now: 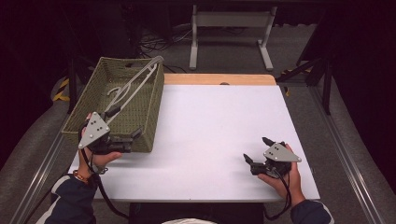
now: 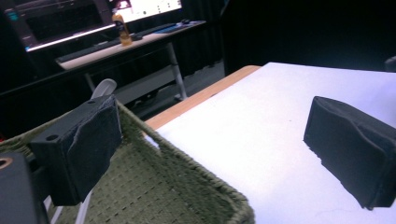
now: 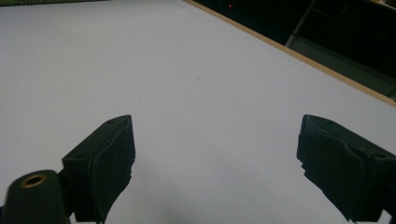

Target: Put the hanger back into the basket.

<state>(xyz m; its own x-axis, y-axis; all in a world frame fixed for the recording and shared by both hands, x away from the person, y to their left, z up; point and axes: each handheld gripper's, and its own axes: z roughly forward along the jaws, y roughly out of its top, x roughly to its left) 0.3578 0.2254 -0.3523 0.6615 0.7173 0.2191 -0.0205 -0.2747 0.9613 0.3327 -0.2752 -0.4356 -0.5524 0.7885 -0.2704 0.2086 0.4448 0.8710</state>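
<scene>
An olive woven basket (image 1: 145,112) stands on the left part of the white table (image 1: 215,126). Pale plastic hangers (image 1: 134,85) lie in it, one end sticking up over the far right corner. My left gripper (image 1: 135,140) is open at the basket's near right corner. In the left gripper view the basket rim (image 2: 201,173) runs between the open jaws of the left gripper (image 2: 224,144), one jaw over the basket's inside and the other over the table. A hanger tip (image 2: 103,87) pokes up behind the left jaw. My right gripper (image 1: 256,148) (image 3: 215,158) is open and empty, low over the table's near right part.
A wooden strip (image 1: 219,79) edges the table's far side. Beyond it on the floor stands a white desk frame (image 1: 231,21) with cables. The left gripper view catches a desk with an orange bottle (image 2: 122,29) in the background. Metal rails (image 1: 348,158) flank the table.
</scene>
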